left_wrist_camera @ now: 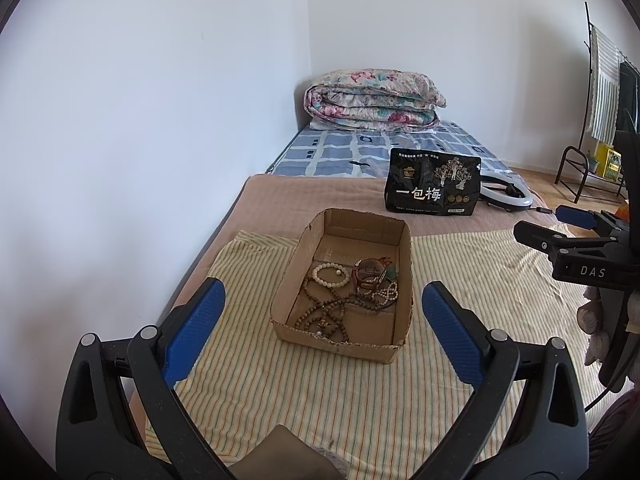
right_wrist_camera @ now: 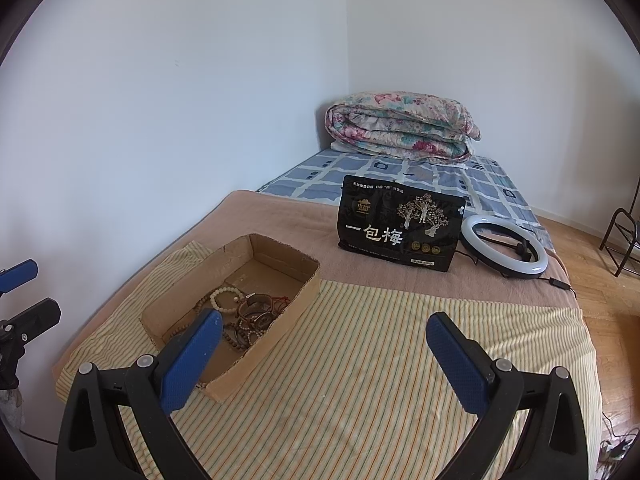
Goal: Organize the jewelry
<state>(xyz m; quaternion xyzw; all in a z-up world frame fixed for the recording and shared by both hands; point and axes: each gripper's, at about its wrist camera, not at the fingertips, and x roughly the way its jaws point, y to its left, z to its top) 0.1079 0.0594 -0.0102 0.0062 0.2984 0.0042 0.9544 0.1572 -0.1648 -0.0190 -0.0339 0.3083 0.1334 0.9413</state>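
An open cardboard box [left_wrist_camera: 405, 280] sits on a striped cloth [left_wrist_camera: 320, 392] on the bed. Inside lie a white bead bracelet [left_wrist_camera: 332, 275], brown bead strands [left_wrist_camera: 324, 312], a red-brown bangle [left_wrist_camera: 370, 274] and a pale bead string [left_wrist_camera: 386, 294]. My left gripper [left_wrist_camera: 323, 308] is open and empty, just before the box. The box [right_wrist_camera: 296, 308] also shows in the right wrist view, with the white bracelet [right_wrist_camera: 225, 299] and dark bangles [right_wrist_camera: 256, 312]. My right gripper [right_wrist_camera: 323, 344] is open and empty, to the right of the box above the cloth [right_wrist_camera: 360, 380]. It also shows at the right edge of the left view [left_wrist_camera: 560, 228].
A black snack bag [right_wrist_camera: 400, 228] stands on the brown blanket [right_wrist_camera: 280, 216] behind the box. A white ring light [right_wrist_camera: 505, 246] lies beside it. A folded floral quilt [right_wrist_camera: 400, 126] lies at the bed's far end. The wall runs along the left. A metal rack [left_wrist_camera: 592, 164] stands at right.
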